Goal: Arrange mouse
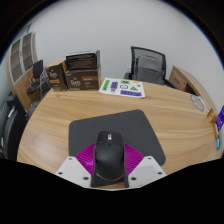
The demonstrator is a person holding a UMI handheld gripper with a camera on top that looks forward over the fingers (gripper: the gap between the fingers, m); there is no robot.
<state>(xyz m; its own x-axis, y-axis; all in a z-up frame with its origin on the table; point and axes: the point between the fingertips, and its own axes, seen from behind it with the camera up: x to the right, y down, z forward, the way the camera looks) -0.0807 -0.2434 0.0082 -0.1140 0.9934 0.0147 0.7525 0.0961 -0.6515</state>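
**Mouse sitting between the fingers, on the mat's near edge**

So the gripper (110,172) has its two fingers spread apart, magenta pads (86,157) facing inward, and the black mouse (107,157) is right in between them. Hard to say if the pads actually press on its sides; the mouse looks like it's resting on its own, with its front half on the grey mat (112,131) and its tail end down between the fingertips.

The mat lies flat on a wooden table (175,115), just ahead of the fingers and a bit skewed to the table edge.

Further out, at the far side of the table, there's a white-and-green leaflet (123,88) lying flat, and off to one side of it a couple of dark boxes (80,73) standing upright, with some more dark packaging next to them.

Beyond the table is a black office chair (148,65) against a pale wall, and another dark chair (12,128) beside the table nearer the gripper.
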